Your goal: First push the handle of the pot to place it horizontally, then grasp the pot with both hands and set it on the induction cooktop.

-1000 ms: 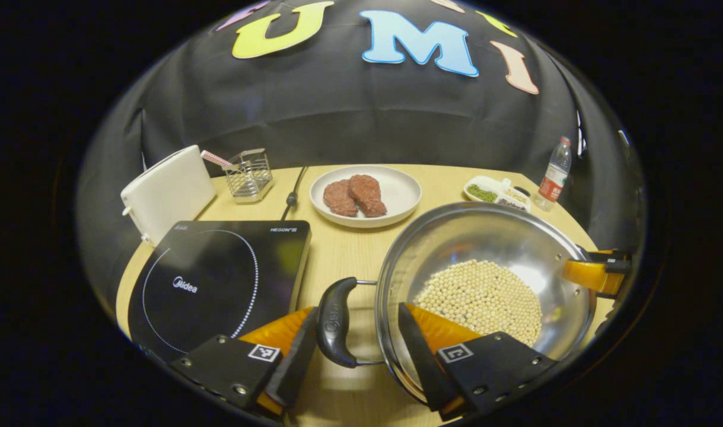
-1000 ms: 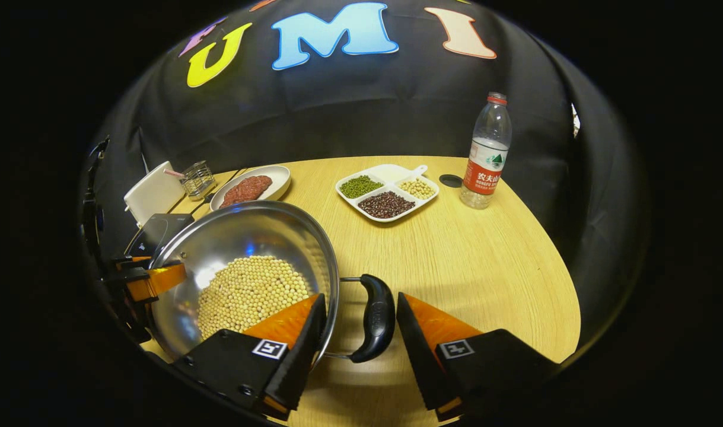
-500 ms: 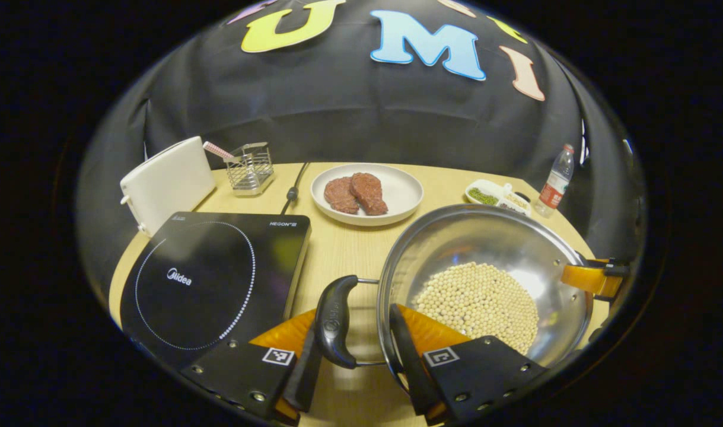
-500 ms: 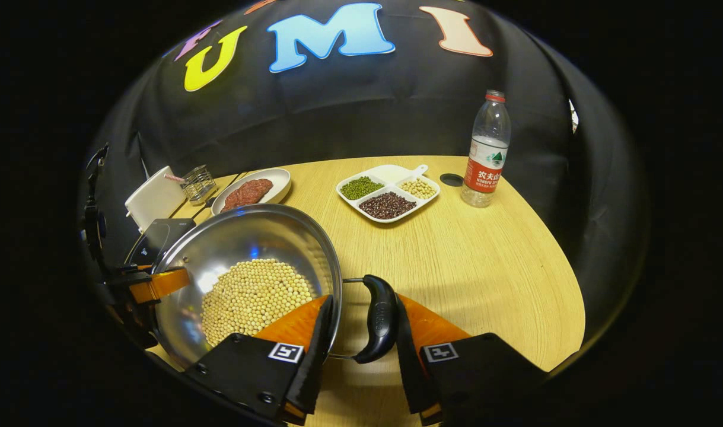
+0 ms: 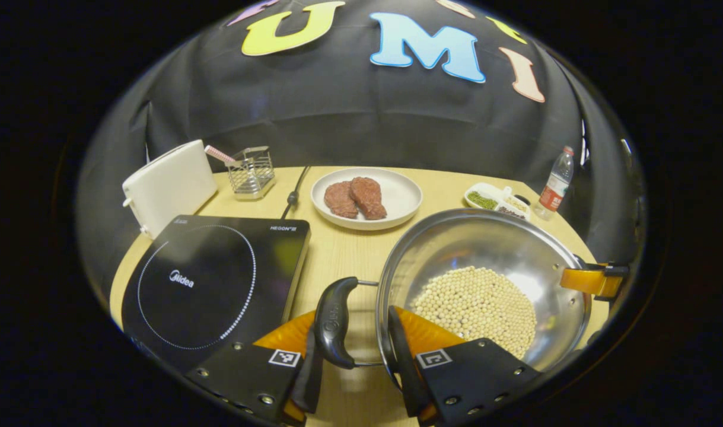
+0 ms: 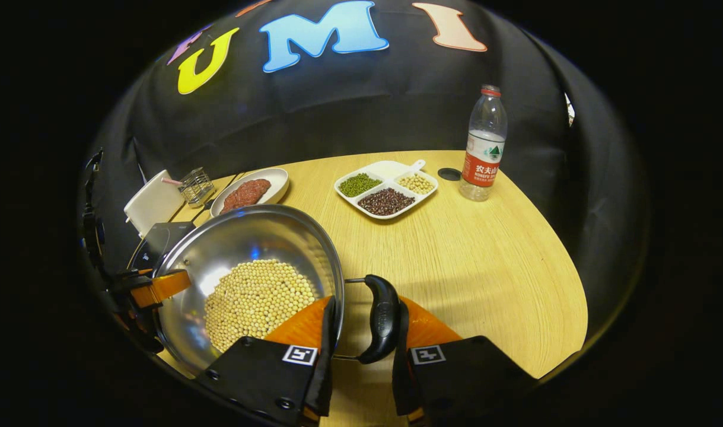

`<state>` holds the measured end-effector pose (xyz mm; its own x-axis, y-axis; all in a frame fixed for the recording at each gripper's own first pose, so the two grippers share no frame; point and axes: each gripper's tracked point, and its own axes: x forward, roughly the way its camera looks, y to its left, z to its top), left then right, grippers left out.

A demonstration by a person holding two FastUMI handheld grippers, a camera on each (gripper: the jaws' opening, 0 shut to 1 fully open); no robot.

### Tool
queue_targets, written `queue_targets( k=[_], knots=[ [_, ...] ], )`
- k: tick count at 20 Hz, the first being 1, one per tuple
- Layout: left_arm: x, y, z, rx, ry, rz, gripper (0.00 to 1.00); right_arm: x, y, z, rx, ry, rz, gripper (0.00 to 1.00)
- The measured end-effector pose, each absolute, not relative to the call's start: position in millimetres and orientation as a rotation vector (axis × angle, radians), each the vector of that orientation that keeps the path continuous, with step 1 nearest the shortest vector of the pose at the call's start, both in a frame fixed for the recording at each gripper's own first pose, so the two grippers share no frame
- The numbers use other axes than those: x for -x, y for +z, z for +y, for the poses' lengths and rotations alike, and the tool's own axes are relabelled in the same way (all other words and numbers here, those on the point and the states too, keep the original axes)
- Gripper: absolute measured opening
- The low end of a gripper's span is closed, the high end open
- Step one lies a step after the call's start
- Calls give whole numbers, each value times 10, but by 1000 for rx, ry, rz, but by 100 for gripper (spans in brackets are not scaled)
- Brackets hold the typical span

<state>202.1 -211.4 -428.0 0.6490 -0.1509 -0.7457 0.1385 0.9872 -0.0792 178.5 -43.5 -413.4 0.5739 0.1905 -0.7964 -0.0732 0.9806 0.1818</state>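
Each gripper, left and right, clamps a black loop handle of the shiny steel pot; the pot's base is hidden.

- Pot: wide, shiny steel bowl shape, upright on the wooden table, its bottom covered with pale round beans
- Handle: dark curved loop lying level at the rim; a second one lies level at the opposite rim
- Induction cooktop: flat black square with a dotted ring, just beside the pot, nothing on it
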Motion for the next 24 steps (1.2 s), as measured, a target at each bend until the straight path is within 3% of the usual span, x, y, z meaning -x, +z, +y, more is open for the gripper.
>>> queue_targets(
  k=[1, 2, 11, 24],
  knots=[
    [-2023, -4232, -2139, 17, -166, 839, 53, -1787, -4092, -447, -143, 150, 943, 43],
    [-2011, -4184, -2146, 18, -166, 836, 55, -1785, -4049, -461, -148, 147, 940, 39],
    [-1843, -3811, -1941, 26, -139, 827, 55, -1609, -3706, -361, -133, 166, 932, 43],
    [-1849, -3506, -976, 13, -139, 786, 55, -1435, -3342, 476, -155, 166, 904, 39]
  ],
)
